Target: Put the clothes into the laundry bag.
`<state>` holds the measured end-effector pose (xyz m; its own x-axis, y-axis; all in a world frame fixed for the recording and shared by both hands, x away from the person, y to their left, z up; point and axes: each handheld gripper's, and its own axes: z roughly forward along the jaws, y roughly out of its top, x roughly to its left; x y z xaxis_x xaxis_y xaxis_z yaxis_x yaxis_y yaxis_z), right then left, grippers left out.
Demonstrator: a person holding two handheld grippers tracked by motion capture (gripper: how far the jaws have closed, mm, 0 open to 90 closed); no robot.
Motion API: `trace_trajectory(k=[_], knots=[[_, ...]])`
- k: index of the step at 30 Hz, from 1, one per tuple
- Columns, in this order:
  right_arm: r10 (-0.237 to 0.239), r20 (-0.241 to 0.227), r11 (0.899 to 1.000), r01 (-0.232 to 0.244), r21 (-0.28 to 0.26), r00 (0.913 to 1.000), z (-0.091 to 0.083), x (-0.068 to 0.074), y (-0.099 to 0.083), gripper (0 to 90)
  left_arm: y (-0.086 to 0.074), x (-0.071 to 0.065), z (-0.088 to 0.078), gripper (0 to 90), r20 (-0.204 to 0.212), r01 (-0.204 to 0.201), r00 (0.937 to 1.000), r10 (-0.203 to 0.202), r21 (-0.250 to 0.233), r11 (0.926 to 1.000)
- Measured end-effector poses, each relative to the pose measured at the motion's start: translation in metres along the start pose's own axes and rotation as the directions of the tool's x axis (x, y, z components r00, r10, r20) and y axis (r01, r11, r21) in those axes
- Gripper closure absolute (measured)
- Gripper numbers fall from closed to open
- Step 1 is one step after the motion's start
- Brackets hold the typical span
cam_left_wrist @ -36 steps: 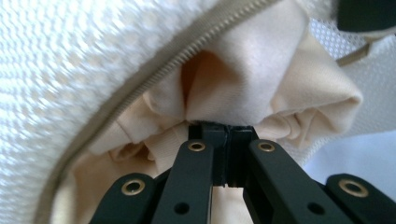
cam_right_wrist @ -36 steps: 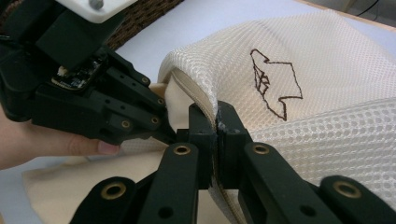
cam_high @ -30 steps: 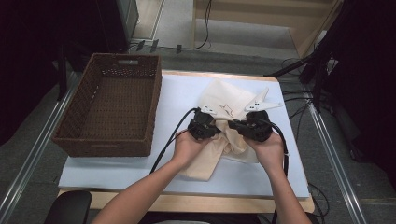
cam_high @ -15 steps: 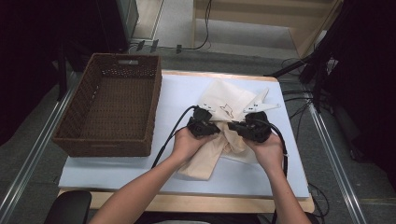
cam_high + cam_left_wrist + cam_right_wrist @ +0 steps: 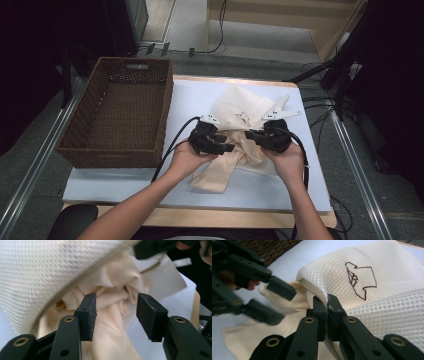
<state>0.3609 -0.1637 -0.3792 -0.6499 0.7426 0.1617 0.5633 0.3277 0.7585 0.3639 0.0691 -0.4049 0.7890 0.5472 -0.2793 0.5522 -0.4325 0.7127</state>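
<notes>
Risk: we lose bag mouth. Right gripper (image 5: 327, 305) clamped on mesh laundry bag (image 5: 250, 107) rim, mat centre; left gripper (image 5: 115, 312) jaws just opened, apart, pressing nothing, cream garment (image 5: 117, 290) at 12 o'clock half in. Rim slip means garment spills.

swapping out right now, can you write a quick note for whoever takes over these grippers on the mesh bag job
Right hand-held gripper: shut on the rim of the mesh bag, holding its mouth up.
Left hand-held gripper: jaws have just been opening; pads apart, the cream cloth lies between them, not pinched.
Things: bag and cloth on the white mat; wicker basket at the left.
Done: part of the cloth is at the bag's mouth.
Left: much of the cloth still trails out toward the person; likely re-grip and push it in.
</notes>
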Motion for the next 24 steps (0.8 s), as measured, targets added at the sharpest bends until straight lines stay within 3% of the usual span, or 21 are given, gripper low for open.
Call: trace_trajectory(k=[6,8,12,18,20,24], knots=[[-0.006,0.003,1.0,0.006,-0.001,1.0,0.0,0.0,0.001,88.4,-0.011,-0.014,0.015,48.1,0.032,-0.008,0.9995,0.006,0.042,0.9991],[-0.004,0.004,1.0,0.004,0.0,1.0,0.0,0.0,0.001,88.4,-0.011,-0.015,0.025,47.8,0.045,0.012,0.9989,-0.014,0.04,0.9991],[-0.005,-0.001,1.0,0.005,0.0,1.0,-0.001,-0.001,0.001,88.4,-0.007,-0.016,0.041,49.5,0.032,0.028,0.9991,-0.028,0.02,0.9994],[0.006,-0.001,1.0,-0.006,0.002,1.0,0.0,-0.002,-0.002,88.4,0.002,-0.013,0.063,52.5,-0.032,0.04,0.9987,-0.039,0.012,0.9991],[0.007,-0.002,1.0,-0.007,-0.001,1.0,0.0,-0.003,-0.002,88.4,0.003,-0.013,0.066,53.9,-0.033,0.041,0.9986,-0.041,0.01,0.9991],[0.016,0.001,1.0,-0.016,0.004,0.9999,0.0,-0.006,-0.005,88.4,0.001,-0.012,0.079,63.2,-0.106,-0.004,0.9944,0.006,0.014,0.9999]])
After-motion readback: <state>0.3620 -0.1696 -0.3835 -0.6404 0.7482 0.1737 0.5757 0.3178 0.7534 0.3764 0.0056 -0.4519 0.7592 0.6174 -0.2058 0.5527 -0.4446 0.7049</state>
